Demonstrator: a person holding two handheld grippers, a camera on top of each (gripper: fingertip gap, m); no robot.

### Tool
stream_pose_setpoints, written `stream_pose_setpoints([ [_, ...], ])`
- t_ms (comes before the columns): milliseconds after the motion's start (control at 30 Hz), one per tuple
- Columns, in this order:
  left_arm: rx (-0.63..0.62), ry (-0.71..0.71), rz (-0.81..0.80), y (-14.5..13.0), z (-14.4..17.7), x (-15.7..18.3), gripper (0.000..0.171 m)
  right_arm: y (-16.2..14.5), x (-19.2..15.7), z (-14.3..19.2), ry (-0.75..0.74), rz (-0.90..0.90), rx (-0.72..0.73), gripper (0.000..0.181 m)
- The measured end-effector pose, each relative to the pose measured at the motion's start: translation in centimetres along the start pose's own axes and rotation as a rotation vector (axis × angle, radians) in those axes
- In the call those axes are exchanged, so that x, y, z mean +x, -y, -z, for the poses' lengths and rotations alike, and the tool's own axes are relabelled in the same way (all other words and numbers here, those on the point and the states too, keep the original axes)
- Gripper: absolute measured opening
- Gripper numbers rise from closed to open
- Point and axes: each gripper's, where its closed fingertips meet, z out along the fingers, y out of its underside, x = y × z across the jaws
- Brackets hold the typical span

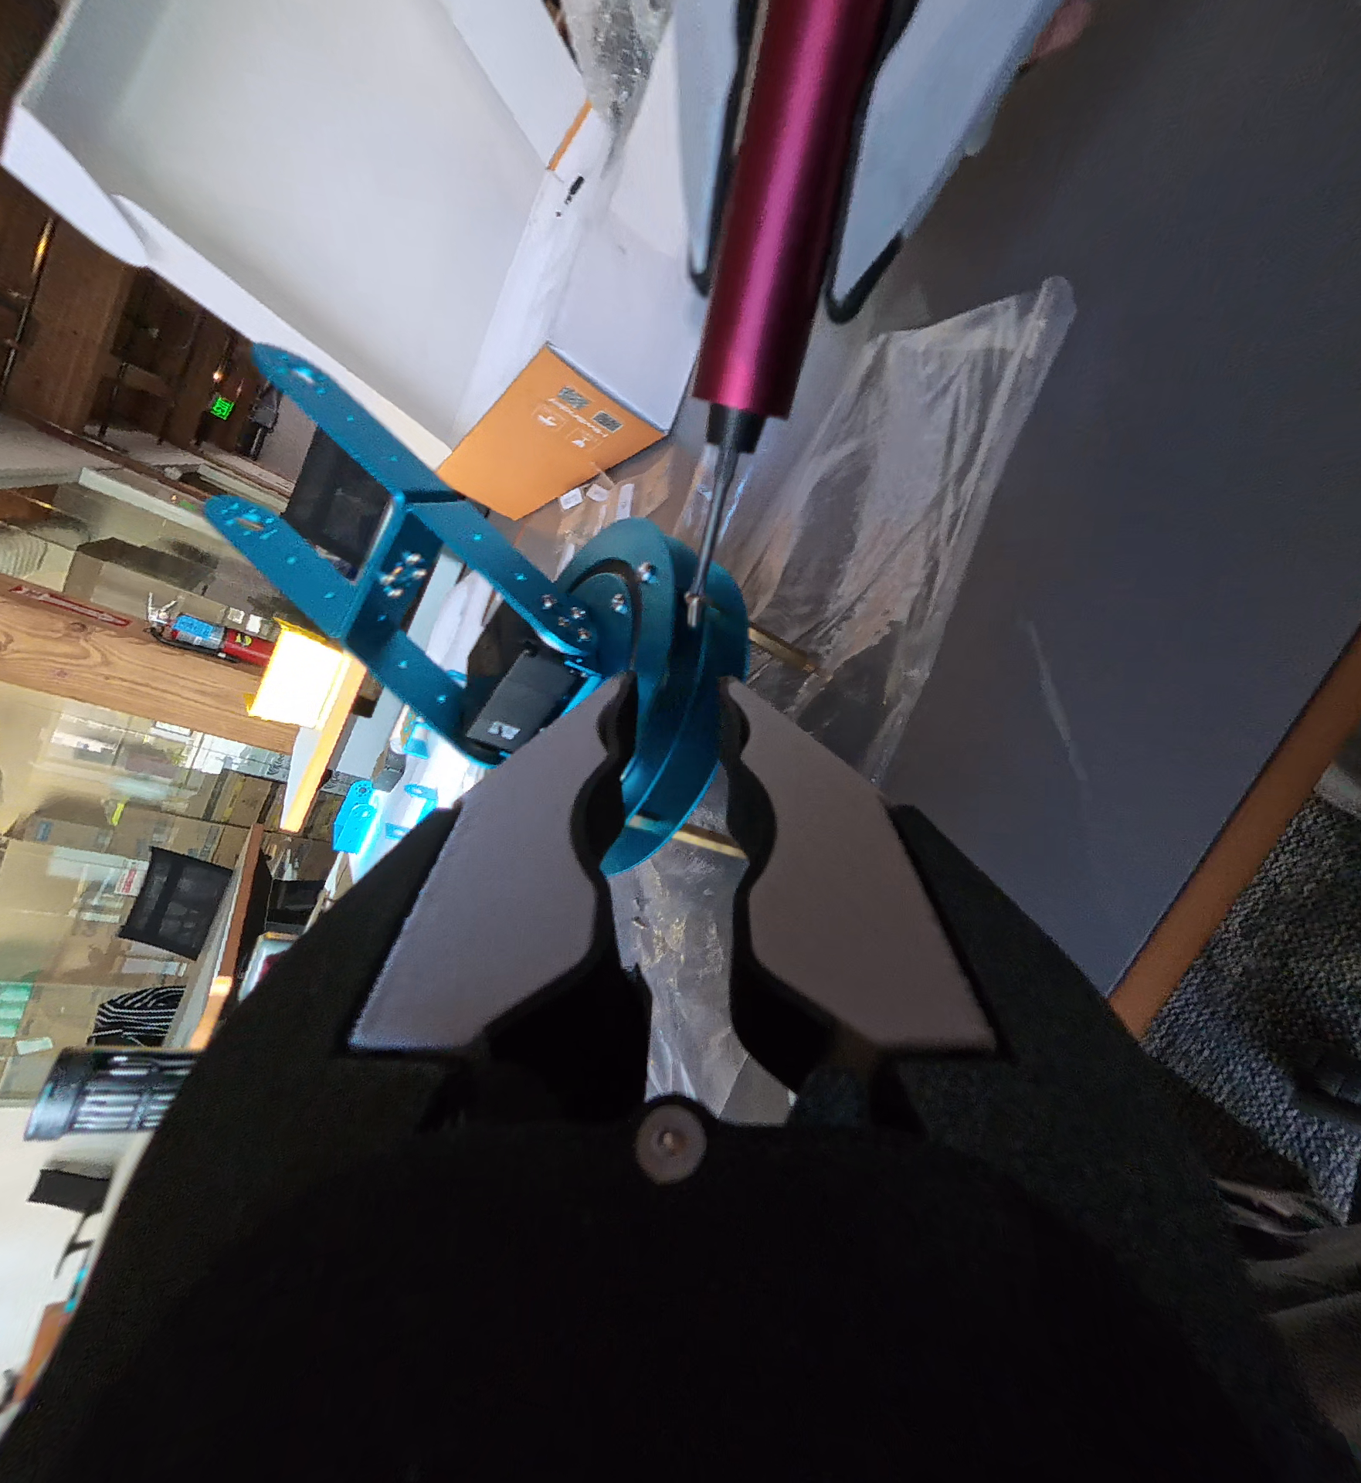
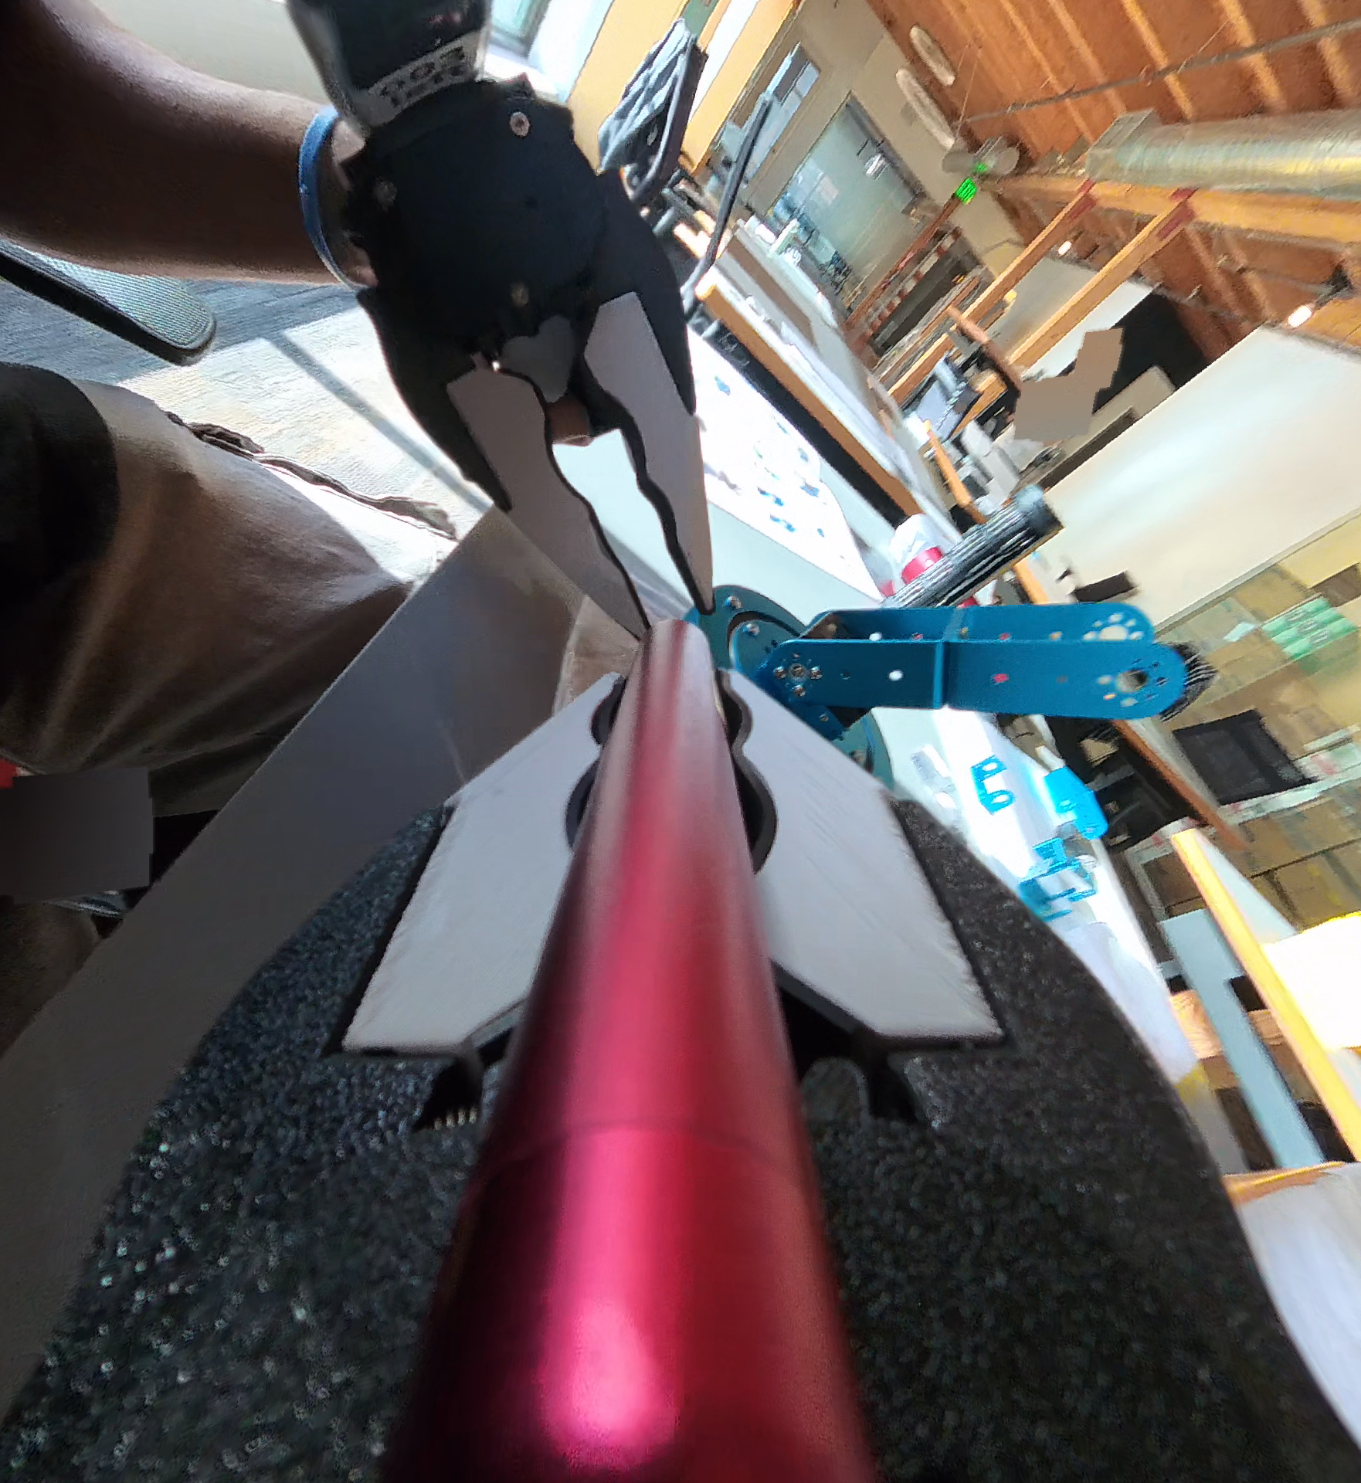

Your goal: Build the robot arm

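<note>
A blue bracket arm (image 1: 388,562) with a black servo (image 1: 521,698) is seen jutting to the left from a blue disc (image 1: 677,722), the whole assembly being held off the tabletop (image 1: 1143,562). The disc's rim is gripped between the closed fingers of the left gripper (image 1: 673,698), only near their tips, with a clear plastic bag (image 1: 902,497) lying on the tabletop behind. Further right, a magenta screwdriver (image 1: 782,201) is clamped along its barrel by the right gripper (image 2: 673,666), whose fingers are closed around it. Its thin bit (image 1: 713,522) is set on a small screw (image 1: 693,603) at the disc's edge. An orange and white box (image 1: 581,401) and loose blue parts (image 2: 1062,802) are left beyond. Several risks are judged from this. The disc is pinched on a narrow rim, so it could be twisted or pushed out of the fingers if the bit is pressed hard, and the long bracket arm would add leverage to any swing. The bit could be skidded off the screw head if the barrel is not kept in line with it, and the screw could be dropped or the blue finish scratched. Whether the bit is fully seated cannot be told.
</note>
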Motion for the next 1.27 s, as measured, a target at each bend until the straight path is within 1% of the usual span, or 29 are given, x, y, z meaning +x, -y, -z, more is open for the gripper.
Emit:
stream_pose_setpoints([
  [33,0.014,0.005,0.034,0.1,0.3,-0.5,0.020,0.0,0.2,0.1,-0.025,0.032,0.009,0.021],
  [100,0.060,0.004,0.151,0.2,0.8,-1.6,0.021,-0.1,0.5,0.2,-0.073,0.095,0.010,0.023],
  [233,0.157,0.003,0.475,-0.5,0.9,-4.7,0.027,-0.6,1.5,0.1,-0.168,0.169,-0.005,0.022],
  [300,0.167,-0.025,0.643,-1.4,0.3,-5.8,0.034,-1.0,2.1,0.0,-0.222,0.226,-0.014,0.022],
  [367,0.165,-0.047,0.736,-2.1,-0.6,-6.4,0.044,-1.4,2.2,-0.3,-0.260,0.281,-0.027,0.022],
  [500,0.165,-0.074,0.773,-2.4,-1.8,-6.7,0.058,-2.0,1.7,-1.0,-0.291,0.395,-0.033,0.022],
  [633,0.185,-0.111,0.797,-1.8,-2.1,-6.9,0.061,-2.2,1.9,-1.5,-0.333,0.441,-0.036,0.022],
  [700,0.202,-0.131,0.815,-1.4,-2.2,-7.0,0.062,-2.2,1.8,-1.7,-0.323,0.430,-0.022,0.022],
  [867,0.202,-0.146,0.817,-1.5,-2.8,-6.8,0.063,-1.8,2.2,-1.6,-0.348,0.432,-0.008,0.022],
  [1067,0.203,-0.150,0.809,-1.4,-3.3,-6.6,0.063,-2.0,2.1,-1.8,-0.338,0.418,-0.013,0.023],
  [1133,0.209,-0.158,0.806,-1.3,-3.3,-6.5,0.060,-2.1,2.2,-1.9,-0.334,0.405,-0.018,0.023],
  [1200,0.210,-0.168,0.800,-1.2,-3.3,-6.3,0.052,-2.2,2.2,-1.9,-0.335,0.403,-0.020,0.023],
  [1267,0.210,-0.165,0.791,-1.2,-3.3,-6.3,0.051,-2.2,2.0,-2.0,-0.322,0.399,-0.020,0.022],
])
